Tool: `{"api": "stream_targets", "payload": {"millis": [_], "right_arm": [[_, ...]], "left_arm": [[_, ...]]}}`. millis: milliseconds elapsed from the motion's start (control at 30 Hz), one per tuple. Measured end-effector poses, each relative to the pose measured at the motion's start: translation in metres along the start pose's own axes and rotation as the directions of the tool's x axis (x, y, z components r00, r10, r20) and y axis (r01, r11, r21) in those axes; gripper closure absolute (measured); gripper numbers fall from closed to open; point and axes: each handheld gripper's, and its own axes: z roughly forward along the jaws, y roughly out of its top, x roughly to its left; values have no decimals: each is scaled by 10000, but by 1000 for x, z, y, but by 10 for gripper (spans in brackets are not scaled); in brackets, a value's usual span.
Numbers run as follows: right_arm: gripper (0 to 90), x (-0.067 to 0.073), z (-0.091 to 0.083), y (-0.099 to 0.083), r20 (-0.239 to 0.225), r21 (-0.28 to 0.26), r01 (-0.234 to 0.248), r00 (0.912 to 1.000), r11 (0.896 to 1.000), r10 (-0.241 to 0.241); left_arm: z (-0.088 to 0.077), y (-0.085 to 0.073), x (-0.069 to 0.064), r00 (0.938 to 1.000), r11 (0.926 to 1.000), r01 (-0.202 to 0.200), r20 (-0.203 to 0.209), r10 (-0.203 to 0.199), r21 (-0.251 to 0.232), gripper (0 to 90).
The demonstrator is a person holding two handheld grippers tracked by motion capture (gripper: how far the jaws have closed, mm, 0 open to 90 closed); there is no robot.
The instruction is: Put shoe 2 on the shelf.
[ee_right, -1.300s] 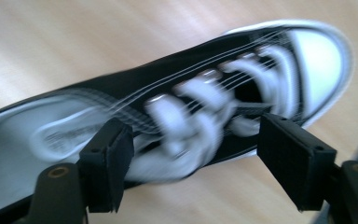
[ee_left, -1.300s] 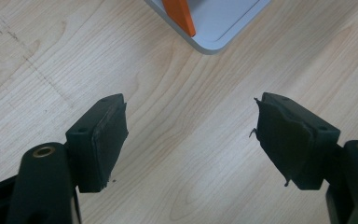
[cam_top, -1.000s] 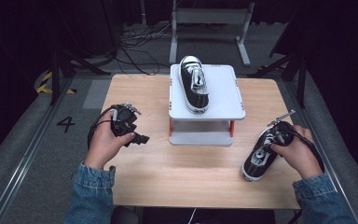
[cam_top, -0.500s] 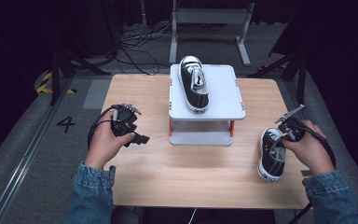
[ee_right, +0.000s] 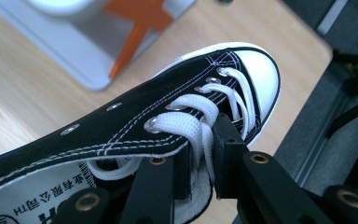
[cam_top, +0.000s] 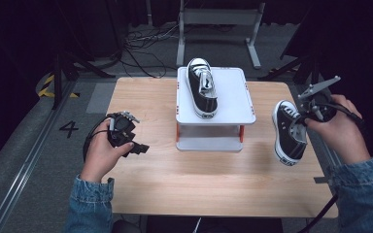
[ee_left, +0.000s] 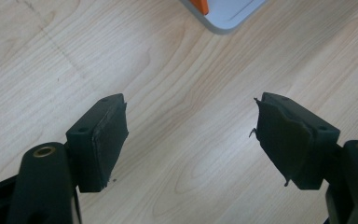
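Sneaker in hand [cam_top: 288,133]: black canvas with white laces, lifted above the right side of the table [cam_top: 175,184], toe toward the far edge.
Right gripper [ee_right: 200,161]: jaws pressed together on the tongue and laces just behind the eyelets.
Handling: looks light; soft canvas will likely sag and swing from that pinch, while the rubber sole stays stiff. A hold on the heel collar should steady it.
Left gripper [ee_left: 191,140]: spread wide, nothing between its pads, hovering over bare wood at the near left.
Stand [cam_top: 233,99]: white, mid-table.
Second sneaker [cam_top: 202,86]: resting on top of the stand.
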Motion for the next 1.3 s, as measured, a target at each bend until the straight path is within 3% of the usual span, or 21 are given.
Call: {"api": "stream_targets", "payload": {"millis": [100, 233, 500, 533, 700, 833, 900, 1133, 1300], "right_arm": [[798, -1, -8, 12, 123, -132, 126, 9998, 9998, -124], [798, -2, -19, 41, 148, -344, 386, 9992, 9987, -381], [798, 9, -20, 93, 305, -1024, 978, 9950, 9899, -951], [798, 9, -20, 93, 305, -1024, 978, 9950, 9899, -951], [798, 20, 3, 131, 397, -1210, 1557, 9876, 9804, -1520], [798, 24, 17, 146, 477, -1294, 1862, 9822, 9740, -1814], [798, 29, 33, 161, 566, -1285, 2182, 9755, 9674, -2125], [798, 35, 58, 179, 754, -1159, 2814, 9588, 9526, -2740], [797, 37, 67, 185, 863, -1258, 2959, 9541, 9469, -2867]], "left_arm": [[-3, -4, 0, 9999, 10000, 78, -75, -78, -7, 254], [-8, -15, 0, 9996, 9997, 233, -177, -234, -58, 253], [-13, -25, 2, 9985, 9987, 496, -239, -498, -99, 253], [-13, -25, 2, 9985, 9987, 496, -239, -498, -99, 253], [-13, -25, 4, 9991, 9992, 384, -171, -386, -124, 253], [-12, -24, 6, 9991, 9990, 419, -91, -421, -179, 253], [-12, -23, 7, 9993, 9992, 373, -45, -374, -173, 253], [-10, -22, 11, 9993, 9991, 387, 26, -386, -176, 253], [-9, -22, 11, 9991, 9990, 422, 53, -421, -117, 253]]}}
